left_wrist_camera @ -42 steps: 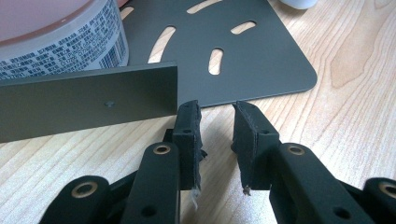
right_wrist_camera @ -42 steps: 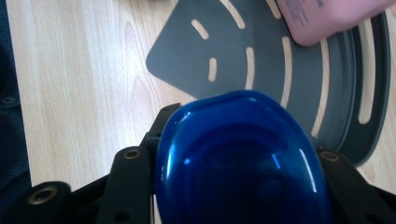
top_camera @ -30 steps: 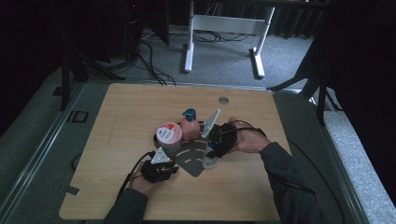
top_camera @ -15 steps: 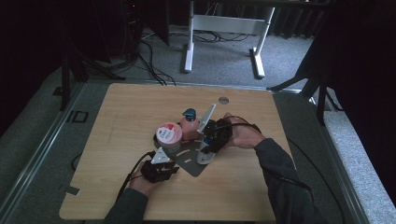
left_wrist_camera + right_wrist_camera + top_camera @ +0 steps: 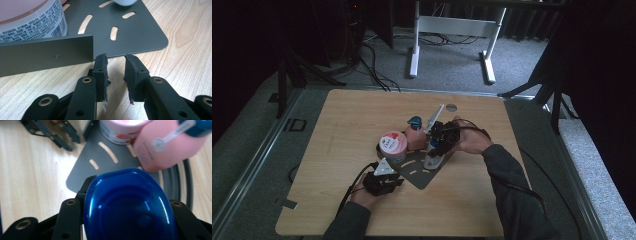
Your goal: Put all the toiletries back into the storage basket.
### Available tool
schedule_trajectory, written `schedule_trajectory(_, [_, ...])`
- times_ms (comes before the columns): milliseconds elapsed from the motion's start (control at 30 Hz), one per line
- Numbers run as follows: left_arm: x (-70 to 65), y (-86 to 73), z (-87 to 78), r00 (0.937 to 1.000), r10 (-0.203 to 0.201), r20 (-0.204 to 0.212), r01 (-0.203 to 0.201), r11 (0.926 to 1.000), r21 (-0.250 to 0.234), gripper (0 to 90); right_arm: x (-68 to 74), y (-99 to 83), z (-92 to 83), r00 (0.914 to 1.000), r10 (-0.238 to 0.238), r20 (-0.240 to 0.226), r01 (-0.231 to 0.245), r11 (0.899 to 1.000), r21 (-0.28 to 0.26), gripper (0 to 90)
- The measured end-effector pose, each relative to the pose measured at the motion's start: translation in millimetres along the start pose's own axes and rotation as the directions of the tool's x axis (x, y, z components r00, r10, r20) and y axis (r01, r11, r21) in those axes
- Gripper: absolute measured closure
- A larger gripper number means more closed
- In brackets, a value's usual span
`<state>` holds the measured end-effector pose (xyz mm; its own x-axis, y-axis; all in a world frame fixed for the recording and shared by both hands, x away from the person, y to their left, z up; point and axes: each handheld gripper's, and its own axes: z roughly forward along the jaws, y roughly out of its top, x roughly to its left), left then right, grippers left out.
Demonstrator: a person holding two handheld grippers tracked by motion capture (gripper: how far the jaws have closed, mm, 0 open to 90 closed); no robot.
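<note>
Bottle (image 5: pixel 432 159) with a blue cap sits clamped in the right gripper (image 5: pixel 439 145) in the high view, upright over the dark slotted plate (image 5: pixel 422 172) on the table (image 5: pixel 342 120), its base at or just above that plate. A pink bottle (image 5: pixel 414 137) and a tub (image 5: pixel 392 145) stand just beside it on the same plate. The left gripper (image 5: pixel 393 181) rests near the plate's near edge.

Left gripper view: the jaws stand apart with nothing between them, just short of the plate's edge (image 5: pixel 140 35), with the tub (image 5: pixel 32 22) up left.

Right gripper view: the blue cap (image 5: pixel 128 205) sits between the jaws, which press its sides, so the bottle's long axis runs straight down from the gripper. The plate's free patch (image 5: pixel 85 173) lies ahead and left, toward the left gripper (image 5: pixel 61 135); setting down there looks the likely move, and the right hand is plainly nearer.
</note>
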<state>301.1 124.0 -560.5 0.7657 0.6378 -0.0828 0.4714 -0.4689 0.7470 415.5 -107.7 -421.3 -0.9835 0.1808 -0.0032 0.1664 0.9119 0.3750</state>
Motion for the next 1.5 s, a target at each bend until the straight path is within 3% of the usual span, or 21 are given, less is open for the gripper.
schedule_trajectory(333, [0.0, 0.1, 0.7, 1.0, -0.002, 0.003, 0.002, 1.0, -0.005, 71.6, -17.4, -0.9, -1.4, 0.9959, 0.078, 0.046, -0.078, 0.997, -0.007, 53.3])
schedule_trajectory(1500, [-0.2, 0.9, 1.8, 0.9999, 0.001, 0.012, -0.001, 1.0, -0.005, 71.9, -62.3, 13.9, 13.1, 0.98, 0.148, 0.133, -0.15, 0.989, 0.011, 53.2])
